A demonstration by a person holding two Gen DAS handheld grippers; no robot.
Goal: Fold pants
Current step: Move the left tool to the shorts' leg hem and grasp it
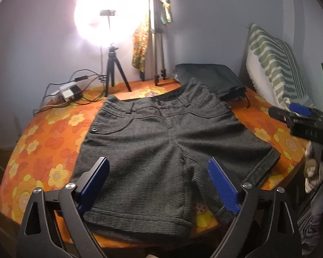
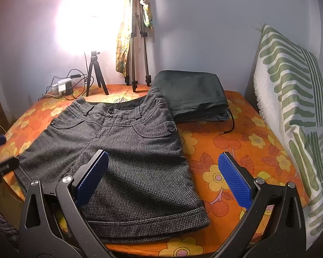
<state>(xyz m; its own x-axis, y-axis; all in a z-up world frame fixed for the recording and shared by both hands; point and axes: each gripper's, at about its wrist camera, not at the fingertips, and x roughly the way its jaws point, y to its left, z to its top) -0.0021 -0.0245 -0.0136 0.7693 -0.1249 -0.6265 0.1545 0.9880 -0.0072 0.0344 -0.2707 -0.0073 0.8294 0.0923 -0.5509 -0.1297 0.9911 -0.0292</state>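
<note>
Evidently, the grey shorts (image 1: 161, 150) were spread flat, unfolded, on the floral-clothed table (image 2: 236, 154), and the left gripper (image 1: 159, 178) and right gripper (image 2: 163, 172) were held wide apart and empty above the hems, presumably for a first grasp.

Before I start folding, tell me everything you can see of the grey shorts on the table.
The dark grey woven check shorts lie flat and unfolded, front up, on the orange flowered tablecloth, waistband away from the cameras, hems near the front edge. Belt loops, a buttoned waist, buttoned curved pockets and cuffed hems show. A folded dark green cloth borders the waistband's right corner. Neither gripper holds them.
</note>
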